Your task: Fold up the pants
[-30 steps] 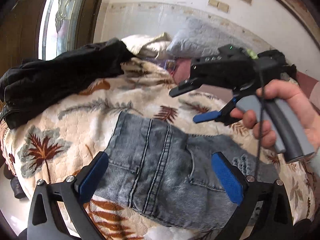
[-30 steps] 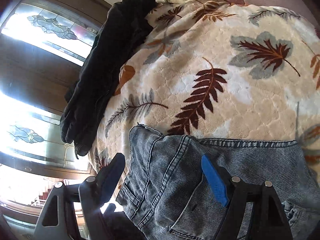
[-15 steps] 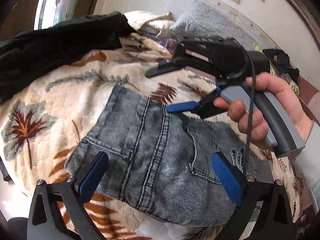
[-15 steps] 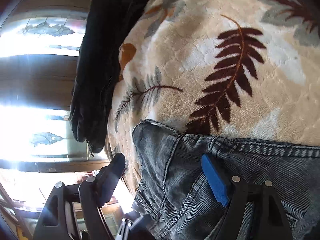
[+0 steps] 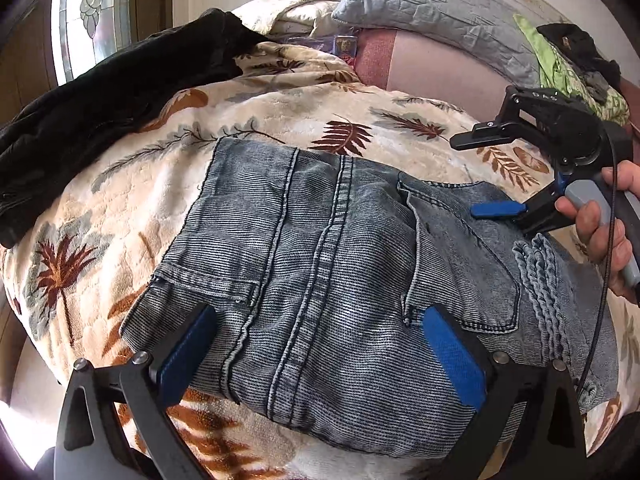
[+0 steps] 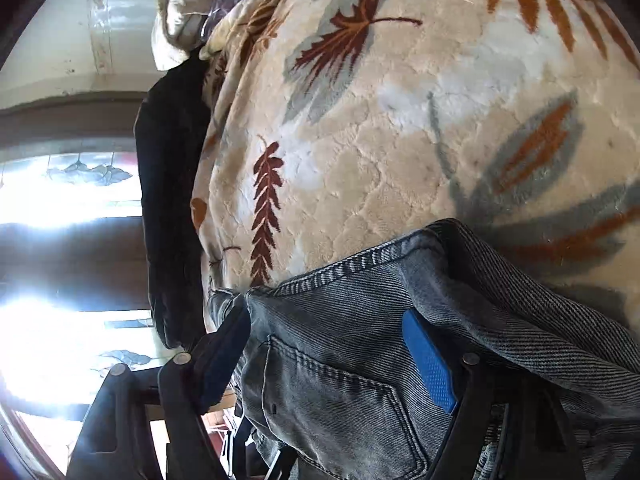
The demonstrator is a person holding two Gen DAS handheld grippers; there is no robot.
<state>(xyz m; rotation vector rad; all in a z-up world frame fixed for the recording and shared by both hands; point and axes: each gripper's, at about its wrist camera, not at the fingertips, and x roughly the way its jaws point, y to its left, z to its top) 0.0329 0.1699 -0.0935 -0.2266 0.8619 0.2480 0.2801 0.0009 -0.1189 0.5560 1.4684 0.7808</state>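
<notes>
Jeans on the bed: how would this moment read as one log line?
jeans: folded on leaf-print blanket | left claw: open over jeans | right claw: open at jeans' edge | black garment: beside

A bed (image 5: 420,68) with a pinkish sheet carries a cream fleece blanket (image 5: 280,96) printed with brown, rust and grey leaves and palms. Folded grey-blue jeans (image 5: 320,272) lie flat on the blanket, back pocket and seams up. A black garment (image 5: 100,104) sprawls along the blanket's window-side edge. At the head end lie a quilted grey pillow (image 5: 432,4), a cream cloth (image 5: 296,12), and a green cloth (image 5: 560,68) with dark clothing on top.
</notes>
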